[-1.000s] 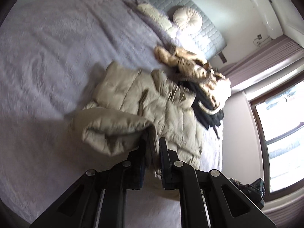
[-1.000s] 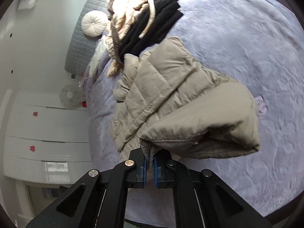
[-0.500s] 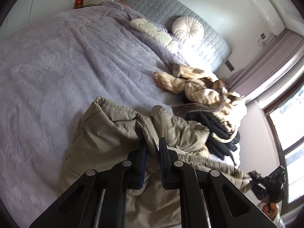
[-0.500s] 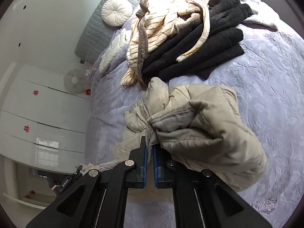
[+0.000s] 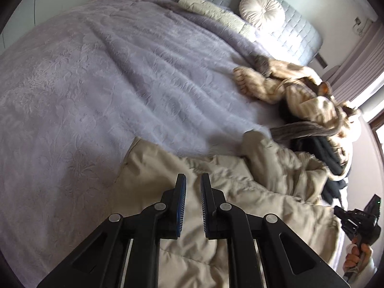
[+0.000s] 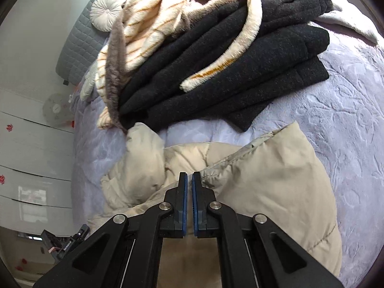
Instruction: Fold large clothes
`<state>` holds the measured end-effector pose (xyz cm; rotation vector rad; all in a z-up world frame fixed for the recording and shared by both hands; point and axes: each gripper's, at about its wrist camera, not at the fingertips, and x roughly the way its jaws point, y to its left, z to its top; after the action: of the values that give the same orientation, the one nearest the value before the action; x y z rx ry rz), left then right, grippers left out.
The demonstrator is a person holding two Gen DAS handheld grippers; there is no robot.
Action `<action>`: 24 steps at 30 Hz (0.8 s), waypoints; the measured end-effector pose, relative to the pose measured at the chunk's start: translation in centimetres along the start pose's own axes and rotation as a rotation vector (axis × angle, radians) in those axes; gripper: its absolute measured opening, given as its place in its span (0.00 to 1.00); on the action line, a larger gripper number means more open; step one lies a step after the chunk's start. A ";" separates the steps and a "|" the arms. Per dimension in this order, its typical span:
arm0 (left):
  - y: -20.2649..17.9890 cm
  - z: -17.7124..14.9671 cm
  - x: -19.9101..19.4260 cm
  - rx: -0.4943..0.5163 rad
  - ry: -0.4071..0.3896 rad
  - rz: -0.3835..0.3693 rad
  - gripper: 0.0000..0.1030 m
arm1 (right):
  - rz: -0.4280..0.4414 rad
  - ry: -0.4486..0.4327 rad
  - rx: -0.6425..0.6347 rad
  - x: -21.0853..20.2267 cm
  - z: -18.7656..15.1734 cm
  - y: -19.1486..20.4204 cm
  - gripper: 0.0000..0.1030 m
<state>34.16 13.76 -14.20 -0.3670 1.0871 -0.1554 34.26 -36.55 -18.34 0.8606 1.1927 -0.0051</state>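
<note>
A beige puffer jacket (image 5: 252, 192) lies bunched and doubled over on the lilac bed cover (image 5: 96, 84). My left gripper (image 5: 193, 180) is low over its left part, jaws nearly together with beige fabric showing between the pads. In the right wrist view the jacket (image 6: 264, 180) fills the lower half. Its stitched hem runs straight into my right gripper (image 6: 190, 175), which is shut on that edge. The other hand-held gripper (image 5: 355, 218), held by a hand, shows at the far right of the left wrist view.
Just beyond the jacket is a pile of clothes: a folded black coat (image 6: 240, 60) under a striped fluffy garment (image 6: 153, 24). A round cushion (image 5: 261, 9) and a grey headboard (image 5: 300, 31) are at the bed's head. A fan (image 6: 56, 110) and white cupboards (image 6: 28, 144) stand beside the bed.
Both grippers came down and forward toward the clothes pile, carrying the jacket's edge over the rest of it. The jacket hung lifted before and now rests on the bed.
</note>
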 end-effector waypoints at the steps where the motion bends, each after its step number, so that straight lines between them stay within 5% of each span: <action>1: 0.0 -0.1 0.0 0.009 -0.003 0.007 0.14 | 0.013 0.000 -0.001 -0.2 -0.3 -0.1 0.04; 3: 0.1 0.1 -0.9 0.041 -0.022 0.042 0.16 | 0.001 -0.010 -0.029 -1.3 -0.6 0.0 0.04; 6: 1.0 0.6 -2.1 0.056 -0.038 0.079 0.91 | -0.060 -0.037 -0.118 -3.6 -0.3 0.0 0.07; 7: 1.3 0.7 -2.7 0.058 -0.060 0.083 0.92 | -0.089 -0.047 -0.144 -4.4 -0.2 -0.2 0.21; 8: 1.6 0.9 -2.9 0.073 -0.050 0.066 0.92 | -0.120 -0.058 -0.164 -4.9 -0.1 -0.4 0.53; 10: 2.4 1.2 -2.2 0.079 0.008 0.054 0.92 | -0.167 -0.101 -0.199 -6.1 0.1 -1.1 0.85; 16: 5.2 0.7 1.8 -0.040 0.133 -0.001 0.90 | -0.240 -0.090 -0.099 -5.3 1.1 -5.1 0.85; 17: 5.4 0.5 2.2 -0.060 0.136 -0.020 0.84 | -0.219 -0.070 -0.070 -4.7 1.2 -5.8 0.84; 18: 5.2 0.3 2.5 -0.066 0.143 -0.042 0.56 | -0.177 -0.041 -0.039 -4.0 1.2 -6.4 0.83; 19: 4.9 0.2 2.8 -0.057 0.157 -0.040 0.36 | -0.129 -0.008 -0.020 -3.4 1.2 -6.7 0.72; 20: 4.4 0.1 2.7 -0.039 0.153 -0.019 0.27 | -0.090 0.024 -0.021 -3.0 1.0 -6.6 0.29; 21: 4.2 0.1 2.2 -0.039 0.141 -0.032 0.16 | -0.087 0.042 -0.046 -2.8 0.8 -6.0 0.13; 24: 4.0 0.9 -0.6 -0.067 0.054 -0.080 0.13 | -0.152 -0.021 -0.212 -4.2 0.5 -2.7 0.08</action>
<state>34.48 17.83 -14.81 -0.4688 1.1332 -0.2008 31.78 -40.49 -16.41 0.5820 1.2126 -0.0104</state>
